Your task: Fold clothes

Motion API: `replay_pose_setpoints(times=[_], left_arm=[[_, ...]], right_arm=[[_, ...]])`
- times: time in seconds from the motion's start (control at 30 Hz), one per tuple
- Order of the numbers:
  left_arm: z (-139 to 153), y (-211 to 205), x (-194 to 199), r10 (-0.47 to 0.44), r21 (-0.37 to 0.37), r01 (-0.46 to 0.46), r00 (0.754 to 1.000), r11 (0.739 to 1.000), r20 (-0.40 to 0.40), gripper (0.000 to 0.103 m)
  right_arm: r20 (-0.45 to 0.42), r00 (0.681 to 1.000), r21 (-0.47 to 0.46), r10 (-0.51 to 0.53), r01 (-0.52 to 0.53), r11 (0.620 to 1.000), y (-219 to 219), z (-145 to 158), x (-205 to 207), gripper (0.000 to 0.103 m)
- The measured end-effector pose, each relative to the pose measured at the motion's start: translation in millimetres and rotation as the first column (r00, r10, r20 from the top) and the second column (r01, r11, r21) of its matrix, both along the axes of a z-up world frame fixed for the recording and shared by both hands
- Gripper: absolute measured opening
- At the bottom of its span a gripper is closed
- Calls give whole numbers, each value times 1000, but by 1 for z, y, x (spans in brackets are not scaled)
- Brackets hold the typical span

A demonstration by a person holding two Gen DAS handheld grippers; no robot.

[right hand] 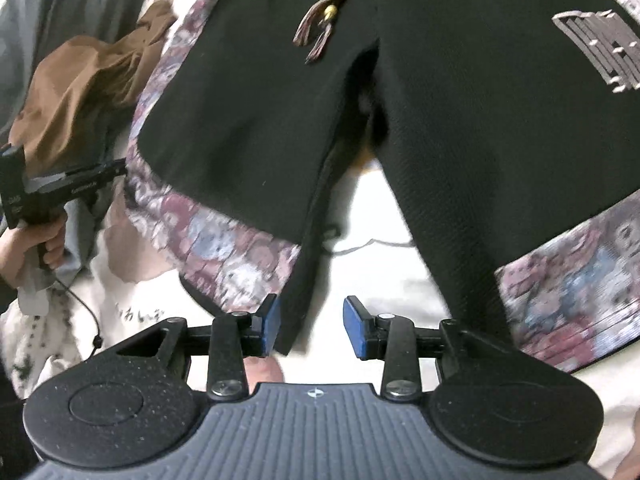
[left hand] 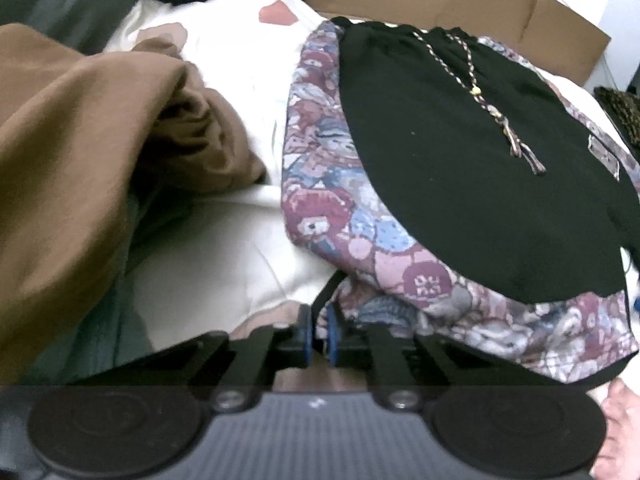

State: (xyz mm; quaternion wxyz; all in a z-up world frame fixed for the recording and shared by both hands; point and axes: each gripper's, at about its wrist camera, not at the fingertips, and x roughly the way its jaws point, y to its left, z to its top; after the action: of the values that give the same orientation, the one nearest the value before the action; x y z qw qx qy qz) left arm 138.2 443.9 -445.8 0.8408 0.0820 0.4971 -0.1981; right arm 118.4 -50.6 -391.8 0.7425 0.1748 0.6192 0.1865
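I see the black shorts [left hand: 460, 168] with a flowered border lying spread on a white sheet [left hand: 224, 248], the waist away from me and the two legs toward me. A braided drawstring [left hand: 492, 112] with beads lies on the front of the shorts. My left tongs [left hand: 318, 334] are pressed together on the flowered hem of one leg, at its lower corner; a bit of the cloth sits between the blue pads [left hand: 332, 336]. In the right view, my right tongs [right hand: 311, 330] stand apart near the inner edge of the same leg; the black hem hangs just beside the left blue pad [right hand: 272, 330], and I cannot tell if it touches it. The white sheet shows between the two legs. In that view I also see the left hand [right hand: 36, 244] holding its black tool at the left side of the shorts. A brown garment [left hand: 80, 152] lies crumpled to the left, apart from the shorts, and a cardboard box [left hand: 460, 4] stands behind them.
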Motion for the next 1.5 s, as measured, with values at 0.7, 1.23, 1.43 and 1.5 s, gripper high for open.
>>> replay_pose_setpoints(times=[0.7,1.23,1.43,1.5], left_arm=[[28,45,-54,450,-163,-450,892,878,-37,6],[15,48,-53,516,-113,-524,852,844,-89,6],[41,53,-56,535,-176,-548,836,818,-118,6],[47,54,-61,544,-198,-560,829,804,-135,6]], right_arm=[[-96,987,157,-131,145,977,7,-31,5,42],[-149,973,246,-177,210,946,9,-44,3,0],[-90,992,225,-92,111,968,11,-14,6,0],[-82,993,213,-82,98,972,6,-6,9,0]])
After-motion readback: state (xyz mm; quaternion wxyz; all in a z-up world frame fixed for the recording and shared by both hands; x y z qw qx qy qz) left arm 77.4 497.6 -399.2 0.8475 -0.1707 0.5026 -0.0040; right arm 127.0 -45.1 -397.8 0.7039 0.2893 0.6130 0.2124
